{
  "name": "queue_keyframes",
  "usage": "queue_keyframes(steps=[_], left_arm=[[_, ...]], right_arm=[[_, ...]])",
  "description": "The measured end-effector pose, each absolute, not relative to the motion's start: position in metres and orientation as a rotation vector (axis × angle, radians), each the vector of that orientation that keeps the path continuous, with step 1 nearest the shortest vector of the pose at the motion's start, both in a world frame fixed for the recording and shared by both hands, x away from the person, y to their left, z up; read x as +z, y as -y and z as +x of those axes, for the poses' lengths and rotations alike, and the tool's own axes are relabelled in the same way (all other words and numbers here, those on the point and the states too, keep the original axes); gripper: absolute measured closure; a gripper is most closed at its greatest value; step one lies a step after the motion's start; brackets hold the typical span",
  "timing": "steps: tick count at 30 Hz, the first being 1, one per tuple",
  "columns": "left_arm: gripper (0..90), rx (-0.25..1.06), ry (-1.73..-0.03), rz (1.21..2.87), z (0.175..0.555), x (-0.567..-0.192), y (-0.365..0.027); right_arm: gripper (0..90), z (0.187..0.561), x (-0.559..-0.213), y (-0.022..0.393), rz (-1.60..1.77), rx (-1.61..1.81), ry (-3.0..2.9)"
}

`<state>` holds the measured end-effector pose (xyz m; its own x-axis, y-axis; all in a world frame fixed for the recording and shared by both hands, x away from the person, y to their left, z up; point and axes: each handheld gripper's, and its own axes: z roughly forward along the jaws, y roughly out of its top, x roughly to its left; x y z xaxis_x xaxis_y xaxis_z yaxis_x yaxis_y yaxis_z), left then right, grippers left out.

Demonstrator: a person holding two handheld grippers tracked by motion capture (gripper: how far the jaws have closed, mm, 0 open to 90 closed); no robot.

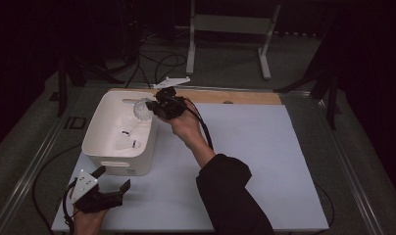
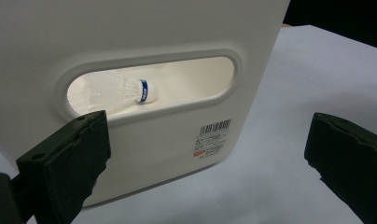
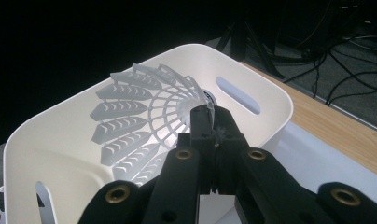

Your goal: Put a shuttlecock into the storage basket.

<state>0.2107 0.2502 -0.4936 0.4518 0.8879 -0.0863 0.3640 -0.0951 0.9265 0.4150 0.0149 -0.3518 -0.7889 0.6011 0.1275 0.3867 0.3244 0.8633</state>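
The right tool (image 3: 210, 122), clamped on the skirt edge of a shuttlecock (image 3: 144, 119), held it over the white bin (image 1: 100, 132) for dropping among two others inside. The left tool (image 1: 113, 177) waited open, near the bin's front on the tabletop (image 1: 264, 161).

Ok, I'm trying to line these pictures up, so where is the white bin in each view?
High view: the white bin sits left of centre, on the table's left half.
Left gripper view: its end wall, with the handle slot, takes the upper left.
Right gripper view: its open rim curves across the middle.
Shared landmark: the pale tabletop under the bin.
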Motion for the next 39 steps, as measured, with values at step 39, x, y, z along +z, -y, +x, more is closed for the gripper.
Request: queue_keyframes(steps=[39], left_arm=[[1.0, 0.637, -1.096, 1.677, 0.211, -0.494, -0.250]], right_arm=[[88.8, 0.410, -0.362, -0.034, 0.861, 1.421, -2.431]])
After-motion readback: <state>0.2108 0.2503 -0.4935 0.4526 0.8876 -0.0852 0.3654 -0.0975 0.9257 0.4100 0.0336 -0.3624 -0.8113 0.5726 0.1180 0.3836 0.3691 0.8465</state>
